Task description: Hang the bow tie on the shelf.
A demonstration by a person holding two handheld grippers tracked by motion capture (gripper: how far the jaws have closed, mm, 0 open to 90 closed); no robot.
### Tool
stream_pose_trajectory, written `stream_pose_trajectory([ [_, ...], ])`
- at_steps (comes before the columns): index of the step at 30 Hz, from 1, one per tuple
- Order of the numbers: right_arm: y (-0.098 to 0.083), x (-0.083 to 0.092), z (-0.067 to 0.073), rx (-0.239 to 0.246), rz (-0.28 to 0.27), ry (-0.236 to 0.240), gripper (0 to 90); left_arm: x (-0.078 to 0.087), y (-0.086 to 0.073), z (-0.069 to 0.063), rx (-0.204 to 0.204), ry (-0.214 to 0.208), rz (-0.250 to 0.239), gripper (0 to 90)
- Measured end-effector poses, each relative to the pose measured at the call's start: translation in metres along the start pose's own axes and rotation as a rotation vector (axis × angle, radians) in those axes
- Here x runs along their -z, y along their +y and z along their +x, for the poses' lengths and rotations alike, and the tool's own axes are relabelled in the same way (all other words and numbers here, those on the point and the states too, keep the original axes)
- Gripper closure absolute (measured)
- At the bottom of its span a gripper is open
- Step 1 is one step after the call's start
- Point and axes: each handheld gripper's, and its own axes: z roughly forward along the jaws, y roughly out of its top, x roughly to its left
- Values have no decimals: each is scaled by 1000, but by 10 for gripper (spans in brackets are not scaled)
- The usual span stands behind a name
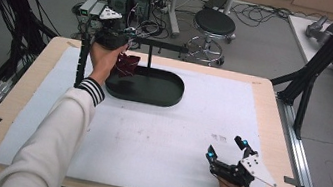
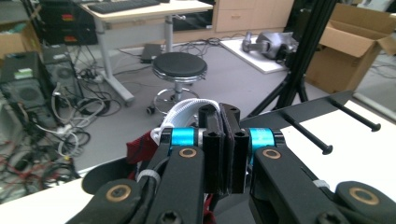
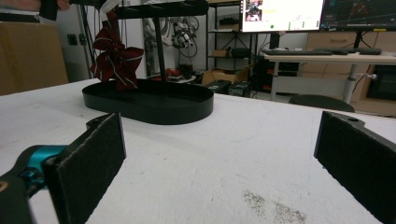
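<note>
Two hand-held grippers are in use. The left hand-held gripper (image 1: 112, 39) is raised over the far-left end of the black oval tray (image 1: 164, 95), its jaws pressed together on what looks like a thin strap of the dark red fabric piece (image 3: 116, 58); the exact pinch point is hard to make out. That fabric piece hangs just above the tray's left end, beside the black stand (image 3: 161, 42) with its horizontal bar. The right hand-held gripper (image 1: 226, 152) rests near the front-right of the white tabletop (image 1: 156, 142), well apart from the tray, its jaws spread wide with nothing between them.
</note>
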Motion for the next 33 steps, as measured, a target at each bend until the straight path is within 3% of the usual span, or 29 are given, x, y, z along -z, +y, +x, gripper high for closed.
stream_pose_trajectory([
  [5, 0, 0, 0, -1, 0, 0, 9, -3, -2, 2, 26, -19, 2, 862],
  [11, 0, 0, 0, 1, -1, 2, 10, 0, -2, 3, 26, -26, 7, 775],
  [13, 0, 0, 0, 2, -1, 2, 9, 1, -3, 3, 22, -45, 10, 732],
  [14, 0, 0, 0, 0, 0, 1, 10, 2, -3, 3, 18, -53, 15, 667],
  [18, 0, 0, 1, 0, -1, -1, 10, 3, -4, 2, 31, -74, 50, 522],
  [19, 0, 0, 1, 0, -1, -1, 10, 3, -4, 1, 36, -81, 50, 522],
  [22, 0, 0, 1, 1, -2, -1, 10, 4, -2, 0, 58, -113, 69, 384],
  [26, 0, 0, 0, 0, 0, 1, 10, 8, -1, -1, 67, -146, 93, 282],
  [29, 0, 0, 0, -1, 1, 3, 10, 13, -1, 0, 96, -193, 73, 222],
  [33, 0, 0, 0, 2, 0, 1, 10, 18, 2, -1, 109, -223, 127, 193],
])
